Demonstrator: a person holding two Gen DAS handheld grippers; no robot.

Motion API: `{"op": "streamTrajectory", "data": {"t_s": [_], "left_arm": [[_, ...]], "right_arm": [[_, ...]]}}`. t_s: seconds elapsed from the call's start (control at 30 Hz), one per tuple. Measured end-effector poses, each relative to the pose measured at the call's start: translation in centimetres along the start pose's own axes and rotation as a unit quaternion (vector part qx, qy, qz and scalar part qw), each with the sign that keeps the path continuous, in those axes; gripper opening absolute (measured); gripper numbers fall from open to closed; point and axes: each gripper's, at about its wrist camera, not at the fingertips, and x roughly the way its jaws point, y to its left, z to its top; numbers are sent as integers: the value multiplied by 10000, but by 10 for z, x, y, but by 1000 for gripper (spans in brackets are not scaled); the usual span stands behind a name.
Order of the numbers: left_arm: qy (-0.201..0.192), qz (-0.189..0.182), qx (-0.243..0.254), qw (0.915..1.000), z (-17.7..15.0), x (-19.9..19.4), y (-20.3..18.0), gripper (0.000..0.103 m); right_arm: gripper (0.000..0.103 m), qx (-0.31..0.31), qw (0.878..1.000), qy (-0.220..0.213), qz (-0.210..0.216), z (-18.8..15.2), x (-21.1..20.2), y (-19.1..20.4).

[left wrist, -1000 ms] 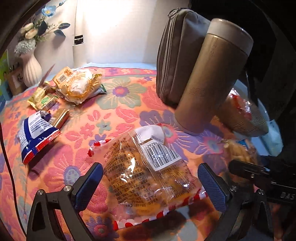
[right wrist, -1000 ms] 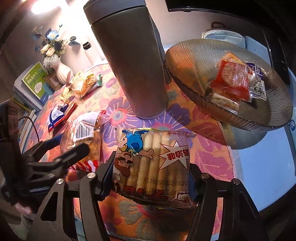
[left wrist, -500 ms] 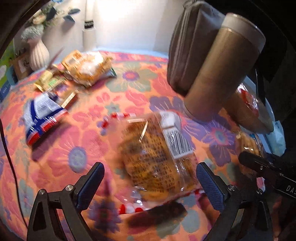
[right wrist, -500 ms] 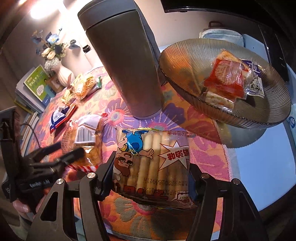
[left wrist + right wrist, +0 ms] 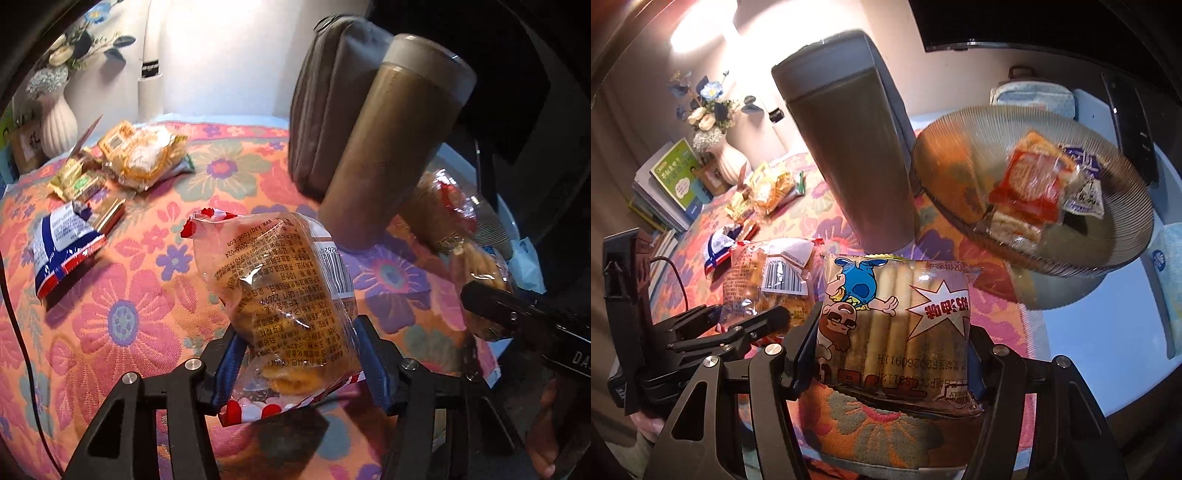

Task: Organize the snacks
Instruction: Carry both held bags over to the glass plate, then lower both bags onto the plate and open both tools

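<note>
My left gripper [image 5: 299, 354] is shut on a clear bread packet [image 5: 280, 280] with a barcode label and holds it off the floral cloth; the packet also shows in the right wrist view [image 5: 768, 288]. My right gripper [image 5: 892, 354] is shut on a cartoon wafer-stick packet [image 5: 897, 317] and holds it above the cloth, short of the ribbed glass bowl [image 5: 945, 147]. The bowl holds a red snack pack [image 5: 1030, 181] and a purple one [image 5: 1084, 177].
A tall grey tumbler [image 5: 853, 158] stands just left of the bowl, with a grey pouch [image 5: 328, 110] behind it. Several loose snacks [image 5: 140, 158] and a blue-white packet [image 5: 62, 240] lie at the far left. A white vase [image 5: 57, 122] and books [image 5: 676, 177] stand beyond.
My left gripper closed on the bread packet and lifted it off the cloth. My right gripper, still holding the wafer packet, has risen and turned slightly, bringing the bowl lower in view.
</note>
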Motion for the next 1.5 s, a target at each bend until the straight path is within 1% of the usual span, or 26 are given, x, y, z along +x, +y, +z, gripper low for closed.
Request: {"op": "streamTrajectory", "data": {"t_s": [0.17, 0.27, 0.43, 0.53, 0.6, 0.7, 0.8, 0.9, 1.0, 1.13, 1.2, 1.23, 1.27, 1.3, 1.33, 1.37, 1.5], "left_arm": [[-190, -341, 215, 9990, 2, -19, -24, 56], [-178, -656, 378, 9970, 5, -28, -42, 56], [-235, -1105, 843, 9900, 22, -35, -91, 56], [-349, -1181, 1116, 9861, 37, -35, -125, 56], [-452, -1161, 1242, 9844, 46, -33, -145, 56], [-612, -1056, 1372, 9830, 58, -23, -173, 56], [-653, -905, 1375, 9842, 69, -7, -192, 56], [-653, -781, 1365, 9854, 76, 9, -203, 56], [-720, -583, 1414, 9856, 80, 25, -214, 56], [-817, -403, 1446, 9853, 83, 38, -222, 57], [-1017, -356, 1551, 9820, 80, 37, -224, 58], [-1078, -288, 1639, 9802, 78, 36, -227, 64], [-1122, -280, 1721, 9783, 76, 35, -229, 74], [-1184, -270, 1783, 9765, 74, 33, -230, 79], [-1250, -249, 1813, 9751, 72, 31, -231, 81], [-1258, -248, 1837, 9746, 70, 29, -232, 81], [-1185, -382, 1835, 9751, 67, 24, -225, 81]], "right_arm": [[62, 121, 9998, -176, -6, 5, -20, -10], [62, 150, 9992, -347, -152, 11, -35, -20], [62, 213, 9961, -637, -580, 34, -55, -46], [62, 322, 9937, -850, -658, 57, -64, -69], [62, 388, 9926, -948, -655, 75, -67, -85], [62, 400, 9930, -931, -606, 107, -62, -105], [62, 283, 9951, -814, -492, 140, -50, -120], [62, 253, 9978, -596, -118, 166, -33, -133], [62, 216, 9991, -370, 52, 185, -11, -138], [63, 110, 9998, -94, 99, 196, 17, -134], [64, 97, 9998, 21, 161, 201, 29, -135], [65, 99, 9997, 64, 198, 201, 33, -135], [66, 93, 9997, 81, 227, 201, 34, -135], [66, 85, 9996, 92, 261, 200, 36, -133], [66, 89, 9996, 85, 274, 199, 35, -133], [67, 103, 9996, 67, 271, 196, 34, -134], [68, 183, 9995, 62, 263, 188, 28, -138]]}}
